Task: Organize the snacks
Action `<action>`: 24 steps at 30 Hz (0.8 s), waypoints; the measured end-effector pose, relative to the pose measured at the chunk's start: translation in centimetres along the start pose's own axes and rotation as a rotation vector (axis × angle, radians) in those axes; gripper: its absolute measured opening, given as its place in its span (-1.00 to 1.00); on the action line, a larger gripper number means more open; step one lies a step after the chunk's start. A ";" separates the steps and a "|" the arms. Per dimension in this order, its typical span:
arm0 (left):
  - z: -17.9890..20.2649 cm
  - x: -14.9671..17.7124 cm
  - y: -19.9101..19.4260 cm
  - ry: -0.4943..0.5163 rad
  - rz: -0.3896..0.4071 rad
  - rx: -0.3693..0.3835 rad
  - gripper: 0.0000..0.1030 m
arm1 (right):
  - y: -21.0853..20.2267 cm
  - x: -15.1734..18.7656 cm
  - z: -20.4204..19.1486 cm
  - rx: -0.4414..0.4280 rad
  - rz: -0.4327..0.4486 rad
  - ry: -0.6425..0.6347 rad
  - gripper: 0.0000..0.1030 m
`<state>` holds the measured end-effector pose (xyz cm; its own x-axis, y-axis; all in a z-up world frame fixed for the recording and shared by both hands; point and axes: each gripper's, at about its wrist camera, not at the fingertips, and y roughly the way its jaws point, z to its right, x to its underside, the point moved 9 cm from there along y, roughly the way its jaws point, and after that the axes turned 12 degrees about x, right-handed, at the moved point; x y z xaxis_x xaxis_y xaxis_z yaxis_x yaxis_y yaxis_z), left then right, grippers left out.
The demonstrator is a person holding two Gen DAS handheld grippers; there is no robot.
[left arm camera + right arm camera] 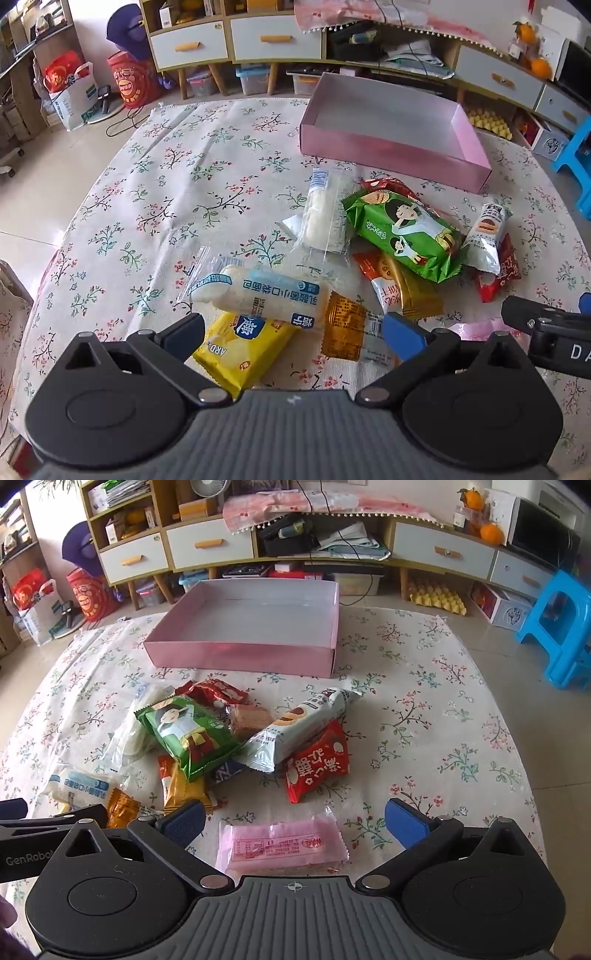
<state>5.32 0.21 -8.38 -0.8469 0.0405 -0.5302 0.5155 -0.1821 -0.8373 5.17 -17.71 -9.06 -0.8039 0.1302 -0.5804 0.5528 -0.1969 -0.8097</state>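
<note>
An empty pink box (pixel 391 155) (pixel 240 657) stands at the far side of the floral tablecloth. Several snack packets lie heaped in front of it: a green pack (pixel 402 232) (pixel 188 731), a white bread pack (pixel 266 291), a yellow pack (pixel 240 347), an orange packet (pixel 343 332), a red pack (pixel 317 764), a pale burger-print pack (pixel 299 727). My left gripper (pixel 295 339) is open above the yellow and orange packets. My right gripper (pixel 295 823) is open above a pink wafer packet (pixel 282 845), fingers either side, not touching.
The table edge curves off at left and right. A blue stool (pixel 557 627) stands right of the table. Cabinets with drawers (pixel 210 550) and bags on the floor (pixel 74 92) lie behind. The right gripper's body (pixel 546 332) shows at the left view's right edge.
</note>
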 end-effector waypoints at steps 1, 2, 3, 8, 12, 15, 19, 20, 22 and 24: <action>0.0 0.0 0.0 0.000 0.000 0.000 1.00 | 0.0 0.0 -0.1 -0.001 0.001 -0.001 1.00; 0.0 0.0 0.0 -0.001 0.000 -0.001 1.00 | 0.0 0.0 -0.1 -0.003 0.001 -0.002 1.00; -0.1 0.0 0.0 -0.001 -0.001 -0.001 1.00 | 0.0 0.1 -0.1 -0.006 0.001 -0.004 1.00; -0.1 0.0 0.1 -0.002 -0.006 0.000 1.00 | 0.0 0.1 -0.3 -0.008 -0.001 -0.007 1.00; 0.0 0.1 0.2 -0.002 -0.008 0.002 1.00 | 0.0 0.1 -0.3 -0.007 -0.001 -0.008 1.00; -0.1 0.1 0.2 -0.001 -0.011 0.003 1.00 | 0.0 0.1 -0.4 -0.008 -0.005 -0.011 1.00; 0.0 0.2 0.2 -0.001 -0.009 0.004 1.00 | 0.0 0.2 -0.5 -0.011 -0.005 -0.017 1.00; -0.1 0.1 0.2 -0.001 -0.009 0.003 1.00 | 0.0 0.2 -0.5 -0.012 -0.004 -0.018 1.00; -0.1 0.1 0.2 -0.001 -0.010 0.003 1.00 | 0.0 0.2 -0.5 -0.011 -0.004 -0.017 1.00; -0.1 0.1 0.2 -0.002 -0.010 0.004 1.00 | 0.0 0.2 -0.5 -0.012 -0.005 -0.016 1.00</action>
<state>5.32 0.25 -8.64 -0.8523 0.0408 -0.5214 0.5063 -0.1852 -0.8422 5.06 -17.14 -9.21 -0.8099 0.1157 -0.5750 0.5512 -0.1849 -0.8136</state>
